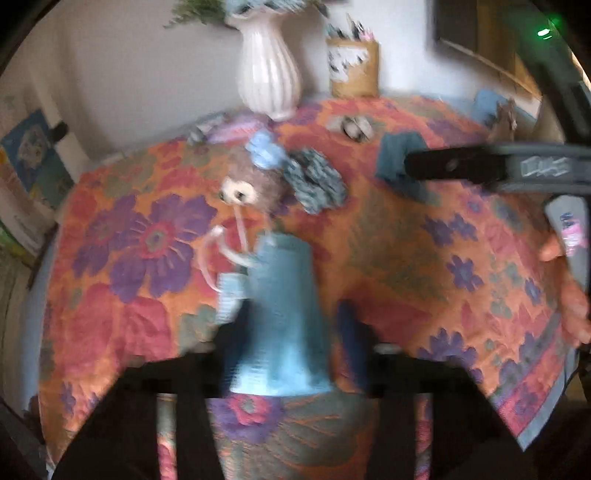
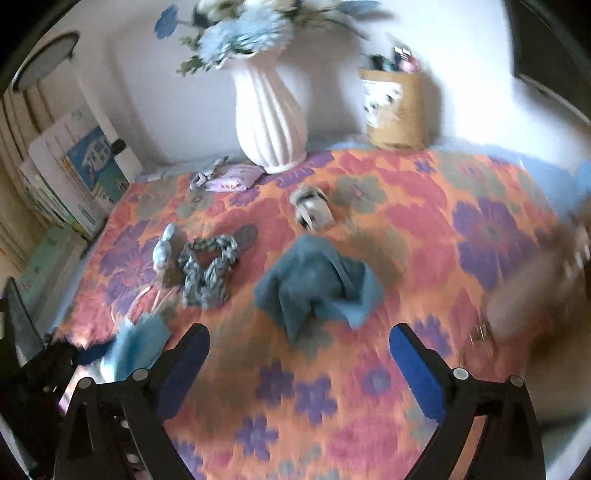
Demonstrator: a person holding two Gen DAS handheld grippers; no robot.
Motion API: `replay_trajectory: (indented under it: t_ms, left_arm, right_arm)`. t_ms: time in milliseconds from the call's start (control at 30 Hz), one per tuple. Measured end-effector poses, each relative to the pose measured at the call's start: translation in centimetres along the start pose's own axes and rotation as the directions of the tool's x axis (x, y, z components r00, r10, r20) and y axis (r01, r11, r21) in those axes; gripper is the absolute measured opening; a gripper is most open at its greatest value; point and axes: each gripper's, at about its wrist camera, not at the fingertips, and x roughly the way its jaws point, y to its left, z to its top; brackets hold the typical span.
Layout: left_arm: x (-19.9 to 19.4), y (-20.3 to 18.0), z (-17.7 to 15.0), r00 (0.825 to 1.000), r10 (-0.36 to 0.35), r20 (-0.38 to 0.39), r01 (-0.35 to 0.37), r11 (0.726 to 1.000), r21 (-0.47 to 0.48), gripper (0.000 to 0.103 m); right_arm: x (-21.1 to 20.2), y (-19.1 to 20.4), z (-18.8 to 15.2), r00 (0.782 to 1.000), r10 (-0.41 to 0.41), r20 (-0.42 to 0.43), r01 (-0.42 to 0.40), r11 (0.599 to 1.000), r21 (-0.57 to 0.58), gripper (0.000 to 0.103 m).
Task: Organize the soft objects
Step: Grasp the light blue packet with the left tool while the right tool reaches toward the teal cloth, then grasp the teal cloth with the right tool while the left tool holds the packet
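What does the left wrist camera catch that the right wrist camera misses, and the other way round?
Only the left wrist view shows the plush toy's face and the right gripper's side. Only the right wrist view shows the crumpled teal cloth whole, the blue flowers, and the right gripper with its jaws wide apart and empty. Both show the white vase, knitted ring, cardboard holder and floral tablecloth.

Motion-blurred brown object (image 2: pixel 546 280) at right edge, unidentifiable.
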Motion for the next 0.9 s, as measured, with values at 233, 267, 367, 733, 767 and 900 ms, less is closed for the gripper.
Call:
replay_trajectory:
  t_ms: [233,267,367,733,767,900]
  left_arm:
    - [-2.3,4.1,-0.1,0.975,-0.198,0.102,0.213,0.962,-0.168,0.012]
    - [-3.1,4.4,-0.2,0.966,-0.223,0.129,0.245,0.952,-0.185,0.012]
    - [-6.6,6.0,0.0,0.927,-0.293,0.236,0.345,0.911,-0.224,0.011]
    - [-14.1,8.1,1.2,0.845,-0.33,0.422,0.449,0.865,-0.224,0.011]
    - [-14.3,7.9,1.2,0.844,-0.33,0.422,0.447,0.868,-0.215,0.011]
    - [-15.0,6.1,1.2,0.827,-0.372,0.422,0.474,0.865,-0.166,0.011]
  right_arm:
    - [4.1,1.7,1.4,0.994,-0.095,-0.051,0.09,0.991,-0.094,0.033]
    - [3.8,1.5,1.3,0.993,-0.109,-0.035,0.106,0.99,-0.091,0.027]
    - [1.8,0.5,1.2,1.0,-0.006,-0.014,0.006,1.0,-0.022,0.019]
    - [-5.6,1.0,-0.6,0.994,0.075,0.085,-0.077,0.997,0.012,0.019]
    - [-6.2,1.2,-0.8,0.993,0.078,0.091,-0.079,0.997,0.012,0.019]
    - [-8.4,1.3,-1.8,0.991,0.08,0.108,-0.082,0.997,0.013,0.019]
